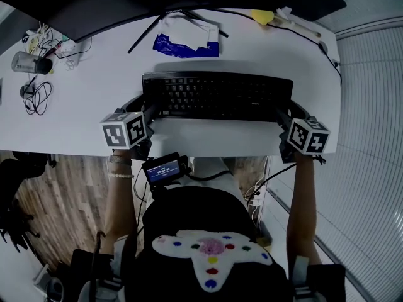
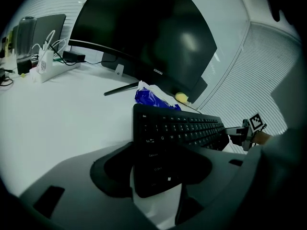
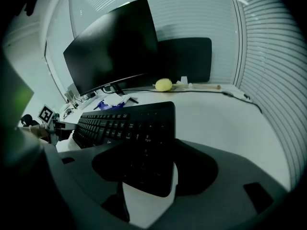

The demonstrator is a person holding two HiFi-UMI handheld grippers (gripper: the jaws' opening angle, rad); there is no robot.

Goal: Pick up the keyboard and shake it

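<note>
A black keyboard (image 1: 217, 96) lies crosswise over the white desk (image 1: 94, 106), gripped at both ends. My left gripper (image 1: 148, 115) is shut on its left end, which sits between the dark jaws in the left gripper view (image 2: 158, 164). At the opposite end my right gripper (image 1: 283, 117) is shut on the number-pad side, seen close up in the right gripper view (image 3: 153, 164). A shadow band on the desk behind the keyboard suggests it hangs slightly above the surface. Each gripper's marker cube (image 1: 124, 129) faces the head camera.
A curved dark monitor (image 1: 126, 5) stands at the back of the desk. In front of it lie a blue and white packet (image 1: 186, 43) and a yellow object (image 1: 262, 16). A cup (image 1: 28, 63), cables (image 1: 34, 96) and a power strip (image 2: 48, 68) occupy the left. Window blinds (image 1: 378, 106) run along the right.
</note>
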